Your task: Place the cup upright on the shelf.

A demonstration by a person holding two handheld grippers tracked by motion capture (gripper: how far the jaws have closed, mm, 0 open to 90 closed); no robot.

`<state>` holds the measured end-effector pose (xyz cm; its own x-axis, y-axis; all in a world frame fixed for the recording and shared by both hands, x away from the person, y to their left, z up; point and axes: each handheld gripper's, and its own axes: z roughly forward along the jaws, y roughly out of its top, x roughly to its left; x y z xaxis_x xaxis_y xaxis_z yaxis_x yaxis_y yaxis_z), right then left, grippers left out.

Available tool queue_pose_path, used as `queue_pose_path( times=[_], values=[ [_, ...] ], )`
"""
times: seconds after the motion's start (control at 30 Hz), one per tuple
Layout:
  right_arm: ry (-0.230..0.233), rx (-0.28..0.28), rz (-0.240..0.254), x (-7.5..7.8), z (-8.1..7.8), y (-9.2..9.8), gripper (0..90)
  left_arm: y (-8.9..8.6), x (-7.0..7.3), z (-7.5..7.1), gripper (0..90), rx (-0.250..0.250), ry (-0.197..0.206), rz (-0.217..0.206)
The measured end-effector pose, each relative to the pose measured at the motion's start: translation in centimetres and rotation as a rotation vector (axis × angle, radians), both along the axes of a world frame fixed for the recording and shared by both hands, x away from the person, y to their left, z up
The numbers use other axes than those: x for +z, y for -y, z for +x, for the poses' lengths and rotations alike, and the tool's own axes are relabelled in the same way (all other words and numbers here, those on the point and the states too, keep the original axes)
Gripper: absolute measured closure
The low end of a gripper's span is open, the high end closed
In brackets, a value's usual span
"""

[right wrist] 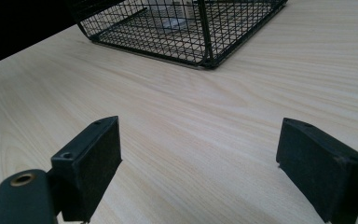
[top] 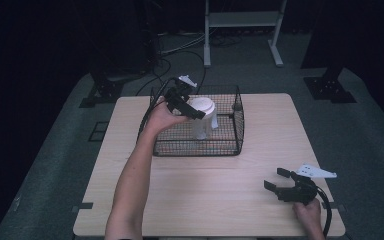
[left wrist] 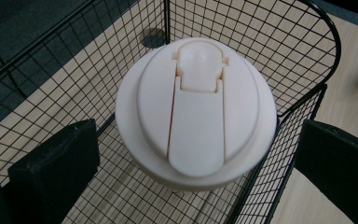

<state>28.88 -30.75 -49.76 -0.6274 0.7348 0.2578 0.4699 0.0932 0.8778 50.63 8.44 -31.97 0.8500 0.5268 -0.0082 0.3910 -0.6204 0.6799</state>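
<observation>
Table [top: 220, 185]: 1 basket [top: 237, 131], 1 cup [top: 203, 116]

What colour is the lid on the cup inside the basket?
Cream-white lid, clearest in the left gripper view.

Lab: dark curtains, floor cables [top: 180, 47], stands [top: 242, 30]

- The right claw [right wrist: 200, 172] hovers low over the pale wooden desk [right wrist: 205, 112], its two black jaws spread wide with bare wood between them.
- A black wire basket [right wrist: 186, 28] stands on the desk, well beyond the claw.
</observation>
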Motion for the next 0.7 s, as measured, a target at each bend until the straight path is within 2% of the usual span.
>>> queue_pose_path(
  times=[0.07, 0.13, 0.33, 0.6, 0.7],
  values=[
    [-0.001, -0.003, 0.002, 0.0, 0.0, 0.0, 12.9, -0.2, 0.0, -0.1, 0.0, 0.020, -0.003, 0.019],
    [0.004, -0.005, -0.002, 0.0, -0.1, 0.0, 12.9, -0.7, 0.1, -0.4, 0.0, 0.019, -0.009, 0.005],
    [0.010, -0.012, 0.002, 0.0, -0.2, 0.1, 12.9, -2.0, 0.3, -1.3, 0.0, 0.033, -0.004, 0.012],
    [0.011, -0.018, -0.006, 0.0, -0.2, 0.0, 12.9, -3.4, 0.3, -2.4, 0.0, 0.024, 0.000, 0.032],
    [0.004, -0.022, -0.009, 0.0, -0.2, 0.0, 12.9, -3.7, 0.5, -2.8, 0.0, 0.020, 0.003, 0.020]
  ],
)
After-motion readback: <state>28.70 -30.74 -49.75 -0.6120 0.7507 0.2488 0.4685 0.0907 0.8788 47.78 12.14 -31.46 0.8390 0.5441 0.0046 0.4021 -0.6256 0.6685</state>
